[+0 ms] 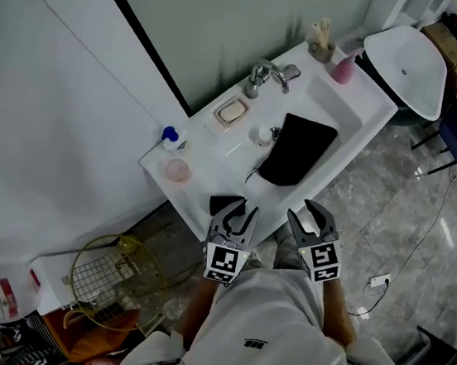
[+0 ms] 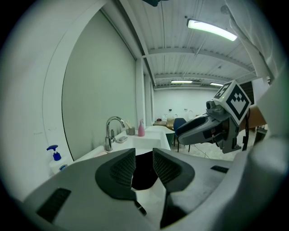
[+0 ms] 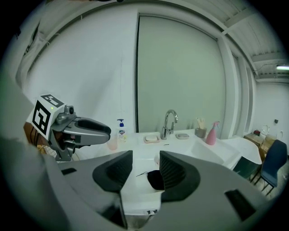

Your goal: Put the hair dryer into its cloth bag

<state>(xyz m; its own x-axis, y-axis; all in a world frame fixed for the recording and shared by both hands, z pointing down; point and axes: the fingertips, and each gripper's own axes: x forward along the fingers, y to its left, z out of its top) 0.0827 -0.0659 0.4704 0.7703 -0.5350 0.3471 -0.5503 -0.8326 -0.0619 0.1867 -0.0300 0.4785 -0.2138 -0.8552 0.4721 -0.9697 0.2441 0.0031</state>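
Your left gripper is clenched empty, right gripper slightly parted, empty too. Bag lies far on the counter; can't spot the dryer, so packing looks unstarted.

White washstand counter fixed to the wall, with a basin sunk in its far half and a chrome tap at the wall side. Along the wall edge stand a blue-topped pump bottle, pink cup, soap dish, brush holder and pink spray bottle. A black cloth bag lies flat at the basin's near end, with a small white round item just beside it and a small dark item, not identifiable, at the front edge.
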